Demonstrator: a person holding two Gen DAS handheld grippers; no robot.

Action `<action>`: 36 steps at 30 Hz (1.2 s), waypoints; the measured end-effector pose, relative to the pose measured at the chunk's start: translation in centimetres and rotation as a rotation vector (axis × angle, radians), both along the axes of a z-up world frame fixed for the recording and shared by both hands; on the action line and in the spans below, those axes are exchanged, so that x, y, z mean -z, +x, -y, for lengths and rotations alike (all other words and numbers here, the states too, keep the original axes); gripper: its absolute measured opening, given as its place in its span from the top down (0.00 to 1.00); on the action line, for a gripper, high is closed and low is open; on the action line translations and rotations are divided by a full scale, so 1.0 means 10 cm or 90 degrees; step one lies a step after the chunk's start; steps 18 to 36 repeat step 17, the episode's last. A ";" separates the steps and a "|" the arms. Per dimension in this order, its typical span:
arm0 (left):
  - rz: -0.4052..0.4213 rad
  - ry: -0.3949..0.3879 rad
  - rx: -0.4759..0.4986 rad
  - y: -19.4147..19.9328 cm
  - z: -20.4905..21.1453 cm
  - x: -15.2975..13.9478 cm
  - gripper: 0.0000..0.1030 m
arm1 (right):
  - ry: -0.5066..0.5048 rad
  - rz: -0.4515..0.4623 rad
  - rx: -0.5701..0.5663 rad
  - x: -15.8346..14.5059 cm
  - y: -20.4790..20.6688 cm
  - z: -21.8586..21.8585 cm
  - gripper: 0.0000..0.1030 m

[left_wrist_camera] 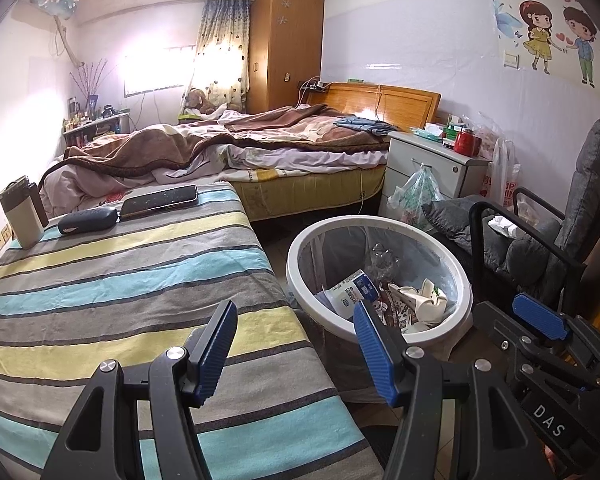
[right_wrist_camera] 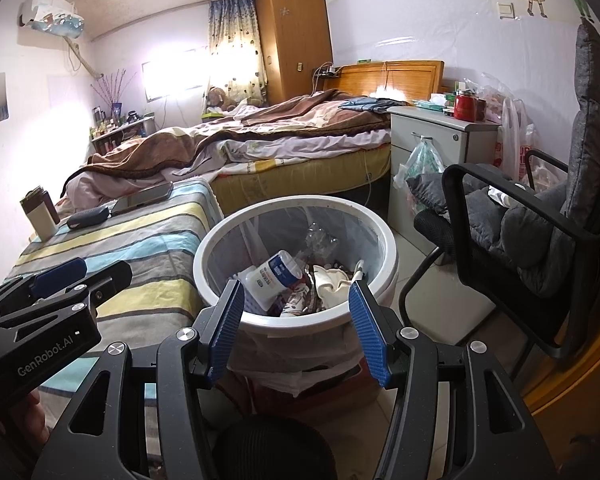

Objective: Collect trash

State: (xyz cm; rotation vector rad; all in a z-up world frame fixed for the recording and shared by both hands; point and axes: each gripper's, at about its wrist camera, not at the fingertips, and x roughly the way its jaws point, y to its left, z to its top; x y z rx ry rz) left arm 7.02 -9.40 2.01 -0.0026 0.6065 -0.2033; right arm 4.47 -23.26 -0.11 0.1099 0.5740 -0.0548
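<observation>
Landmark: white trash bin (right_wrist_camera: 296, 320), lined with a clear bag, standing on the floor. Trash already lies inside it: a white bottle with a blue label (right_wrist_camera: 274, 276), a crumpled clear plastic bottle (right_wrist_camera: 320, 240) behind it, cream-coloured crumpled paper (right_wrist_camera: 330, 282) and a printed wrapper (right_wrist_camera: 300, 300) at the near side. Left tool (left_wrist_camera: 296, 346) hovers just left of the bin, over the near end of the striped surface (left_wrist_camera: 100, 300); its blue pads stand apart with nothing between them, the right-hand pad lining up with the bin's near rim in the left wrist view. Right tool (right_wrist_camera: 296, 322) hangs directly in front of the bin, pointing down into it, jaws wide and empty (the bin's rim shows through the gap). On the striped surface, at the end far from the bin: a phone (left_wrist_camera: 160, 200), a dark case (left_wrist_camera: 87, 220), a beige flask (left_wrist_camera: 20, 212). Right of the bin, a black-framed chair with grey cushions (right_wrist_camera: 540, 240). Behind the bin, a white drawer cabinet (right_wrist_camera: 432, 136) with a plastic bag (right_wrist_camera: 420, 160) hung from its handle, and beyond that the bed (right_wrist_camera: 280, 136) with a brown blanket.
</observation>
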 end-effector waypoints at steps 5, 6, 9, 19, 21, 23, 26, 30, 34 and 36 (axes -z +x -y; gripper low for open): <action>-0.002 -0.003 -0.001 0.01 -0.01 0.01 0.41 | 0.000 -0.001 0.000 0.00 0.01 0.01 0.45; -0.003 -0.002 -0.002 0.01 -0.01 0.02 0.41 | 0.000 -0.001 0.000 0.00 0.01 0.01 0.45; -0.003 -0.002 -0.003 0.00 -0.01 0.02 0.41 | 0.000 -0.001 0.001 0.00 0.01 0.01 0.45; -0.004 0.002 -0.004 0.01 -0.01 0.02 0.41 | 0.001 -0.002 0.000 0.00 0.01 0.01 0.45; -0.004 0.002 -0.004 0.01 -0.01 0.02 0.41 | 0.001 -0.002 0.000 0.00 0.01 0.01 0.45; -0.004 0.002 -0.004 0.01 -0.01 0.02 0.41 | 0.001 -0.002 0.000 0.00 0.01 0.01 0.45; -0.004 0.002 -0.004 0.01 -0.01 0.02 0.41 | 0.001 -0.002 0.000 0.00 0.01 0.01 0.45; -0.004 0.002 -0.004 0.01 -0.01 0.02 0.41 | 0.001 -0.002 0.000 0.00 0.01 0.01 0.45; -0.004 0.002 -0.004 0.01 -0.01 0.02 0.41 | 0.001 -0.002 0.000 0.00 0.01 0.01 0.45; -0.004 0.002 -0.004 0.01 -0.01 0.02 0.41 | 0.001 -0.002 0.000 0.00 0.01 0.01 0.45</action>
